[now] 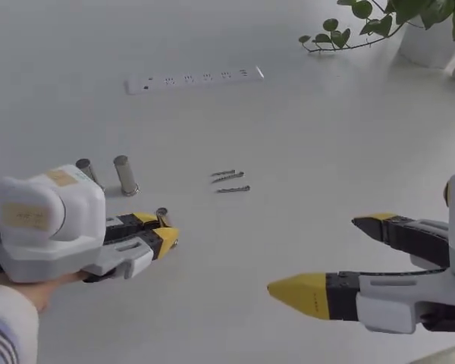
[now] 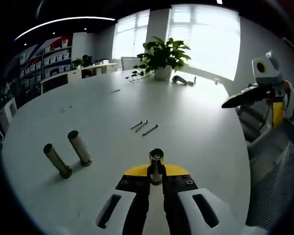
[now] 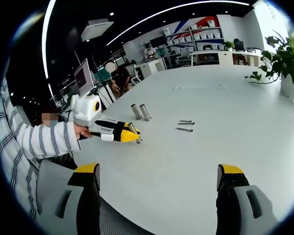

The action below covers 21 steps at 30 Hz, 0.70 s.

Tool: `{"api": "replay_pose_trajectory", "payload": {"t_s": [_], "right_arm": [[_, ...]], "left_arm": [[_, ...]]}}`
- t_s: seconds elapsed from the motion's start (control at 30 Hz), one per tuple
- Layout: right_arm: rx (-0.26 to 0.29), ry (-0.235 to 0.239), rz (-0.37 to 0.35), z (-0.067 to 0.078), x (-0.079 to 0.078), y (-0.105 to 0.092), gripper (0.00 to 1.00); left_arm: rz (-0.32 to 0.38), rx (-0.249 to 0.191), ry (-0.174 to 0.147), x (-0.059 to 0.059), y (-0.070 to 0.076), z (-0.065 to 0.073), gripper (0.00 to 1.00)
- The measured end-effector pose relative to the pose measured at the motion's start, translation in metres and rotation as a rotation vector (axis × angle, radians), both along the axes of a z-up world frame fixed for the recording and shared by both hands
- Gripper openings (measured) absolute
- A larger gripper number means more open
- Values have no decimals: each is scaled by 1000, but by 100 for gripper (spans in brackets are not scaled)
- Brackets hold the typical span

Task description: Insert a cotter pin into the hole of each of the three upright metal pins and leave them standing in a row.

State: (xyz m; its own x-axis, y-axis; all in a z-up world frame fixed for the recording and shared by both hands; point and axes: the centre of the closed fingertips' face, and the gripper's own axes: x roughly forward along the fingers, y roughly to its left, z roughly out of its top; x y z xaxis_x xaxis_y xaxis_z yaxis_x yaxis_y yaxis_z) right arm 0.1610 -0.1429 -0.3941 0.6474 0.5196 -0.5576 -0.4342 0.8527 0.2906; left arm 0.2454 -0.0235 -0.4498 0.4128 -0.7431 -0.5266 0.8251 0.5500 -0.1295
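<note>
Two metal pins [image 1: 125,174] [image 1: 86,171] stand upright side by side on the white table; they also show in the left gripper view [image 2: 79,147] [image 2: 56,160] and the right gripper view [image 3: 145,111]. My left gripper [image 1: 165,233] is shut on a third metal pin [image 1: 161,216] [image 2: 156,164], held upright between its yellow tips just right of the pair. Three cotter pins [image 1: 229,180] [image 2: 143,127] [image 3: 184,125] lie loose a short way to the right. My right gripper [image 1: 324,258] [image 3: 158,171] hovers wide open near the front right, holding nothing.
A white power strip [image 1: 193,78] lies at the back of the table. A potted plant [image 1: 409,23] stands at the back right corner. A person's striped sleeve [image 3: 44,139] holds the left gripper [image 3: 118,132]. The table edge runs close below the right gripper.
</note>
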Motion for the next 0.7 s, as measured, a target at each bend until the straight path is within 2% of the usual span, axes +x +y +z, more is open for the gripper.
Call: {"api": "replay_pose_trajectory", "payload": {"t_s": [0.33,0.53,0.7], "right_arm": [[-23,-22,10,-2,-2,-3,98],[-5,-18,2,-4,-4,-3,98],[-11,-16,5,-4,-5,-3,98]], "left_arm": [[-22,1,-6,-12,-14,-4,5],[-21,12,-22,-11,-16,-5,5],[-24,23,-28,-11,-19,-7,5]]}}
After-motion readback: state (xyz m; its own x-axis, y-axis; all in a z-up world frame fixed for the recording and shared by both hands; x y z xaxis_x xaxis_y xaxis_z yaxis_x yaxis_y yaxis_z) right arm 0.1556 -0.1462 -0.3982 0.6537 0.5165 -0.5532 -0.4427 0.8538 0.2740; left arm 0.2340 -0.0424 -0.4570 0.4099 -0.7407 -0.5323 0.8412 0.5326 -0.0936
